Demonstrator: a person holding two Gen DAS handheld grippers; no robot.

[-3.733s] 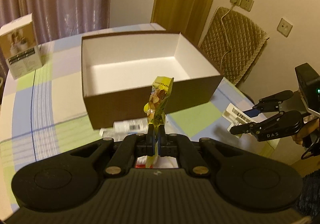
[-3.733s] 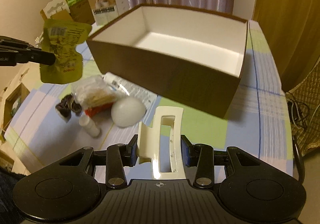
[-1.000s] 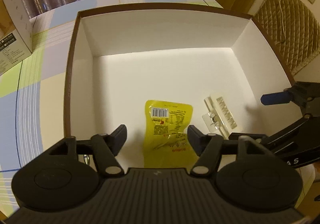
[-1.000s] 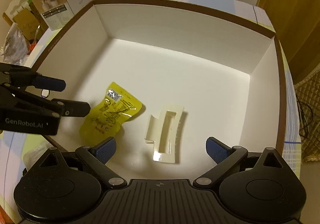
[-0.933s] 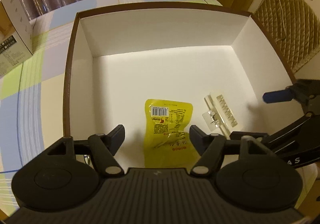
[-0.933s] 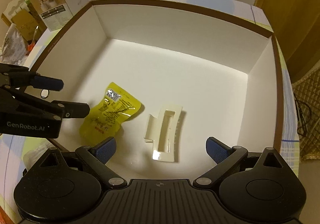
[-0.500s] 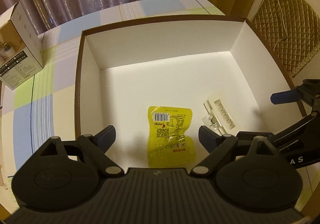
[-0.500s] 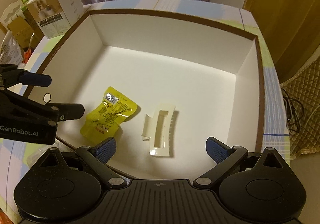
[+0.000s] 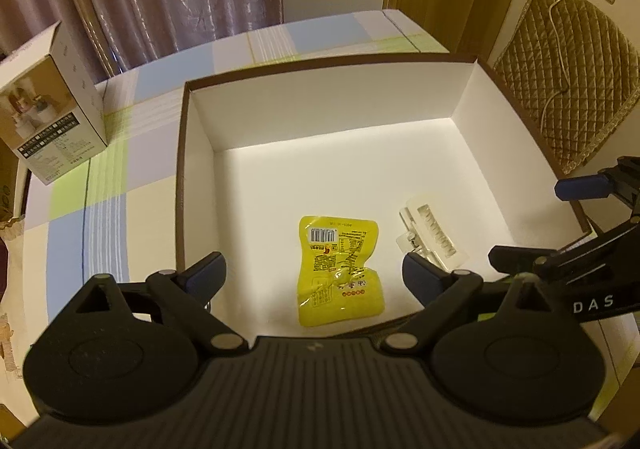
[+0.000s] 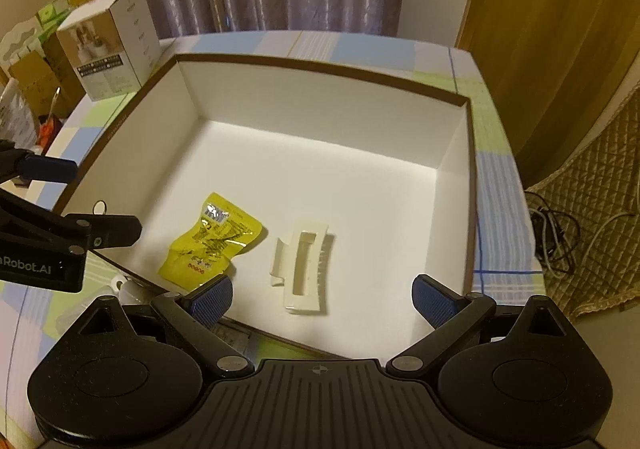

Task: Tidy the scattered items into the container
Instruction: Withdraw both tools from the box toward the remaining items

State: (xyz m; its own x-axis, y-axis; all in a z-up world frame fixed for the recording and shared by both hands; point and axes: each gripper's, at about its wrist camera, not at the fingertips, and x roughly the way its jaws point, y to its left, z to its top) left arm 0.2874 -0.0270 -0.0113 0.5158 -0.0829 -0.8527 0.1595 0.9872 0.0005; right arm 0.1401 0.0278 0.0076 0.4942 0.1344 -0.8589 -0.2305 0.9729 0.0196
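Observation:
A brown box (image 9: 182, 169) with a white inside stands on the checked tablecloth. On its floor lie a yellow snack packet (image 9: 338, 269) and, to its right, a cream hair clip (image 9: 430, 239). My left gripper (image 9: 314, 273) hovers above the box's near wall. Its jaws are opening, and nothing is pressed between them. My right gripper (image 10: 322, 299) hangs open and empty over the near wall, above the hair clip (image 10: 302, 267) and the packet (image 10: 212, 245). Each gripper shows at the edge of the other's view, over the box rim (image 10: 320, 67).
A white product carton (image 9: 48, 125) stands on the table left of the box. A quilted chair cover (image 9: 560, 97) and loose cables (image 10: 560, 233) are off the table's right side. A small white item (image 10: 128, 289) lies outside the box's near left wall. Curtains hang behind.
Seconds ago the left gripper held the packet and the right the clip; both now lie in the box. Over the last second both grippers rose and drew back, and the left jaws spread wider.

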